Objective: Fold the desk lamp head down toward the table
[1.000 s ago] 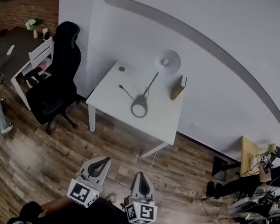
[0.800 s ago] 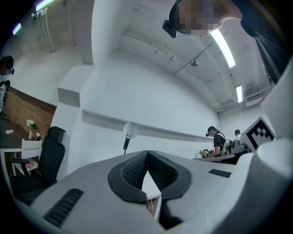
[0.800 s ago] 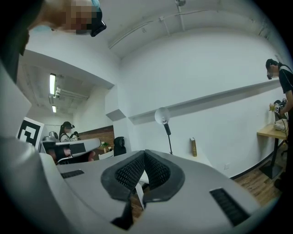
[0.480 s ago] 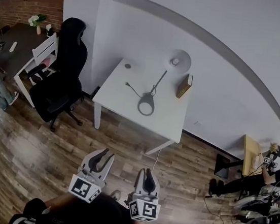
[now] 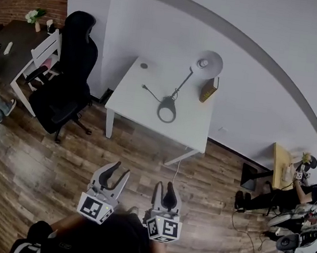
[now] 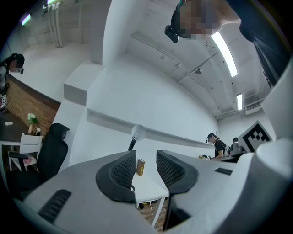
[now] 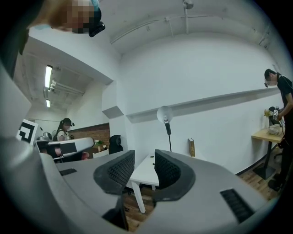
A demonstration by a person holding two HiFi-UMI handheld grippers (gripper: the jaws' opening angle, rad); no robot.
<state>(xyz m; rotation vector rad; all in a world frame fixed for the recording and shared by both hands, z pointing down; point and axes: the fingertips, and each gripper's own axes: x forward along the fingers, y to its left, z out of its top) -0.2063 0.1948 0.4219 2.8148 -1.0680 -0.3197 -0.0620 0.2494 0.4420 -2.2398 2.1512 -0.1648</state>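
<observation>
The desk lamp stands upright on the white table (image 5: 146,89), with a round dark base (image 5: 167,108), a thin arm and a white dome head (image 5: 208,63) raised high. Both grippers hover over the wood floor, well short of the table. My left gripper (image 5: 113,172) and right gripper (image 5: 168,192) have just been opening, and nothing is between their jaws. The left gripper view looks past its gripper (image 6: 145,170) to the lamp head (image 6: 137,133). In the right gripper view the lamp head (image 7: 164,114) rises beyond the gripper (image 7: 144,170).
A brown book (image 5: 209,90) stands upright on the table next to the lamp, and a cable (image 5: 148,91) trails from the base. A black office chair (image 5: 66,79) stands left of the table. A person (image 5: 291,198) sits at the far right beside a small wooden table (image 5: 281,168).
Both grippers' jaws have parted from shut. The grippers have moved a little forward over the floor, and the view has shifted toward the table.
</observation>
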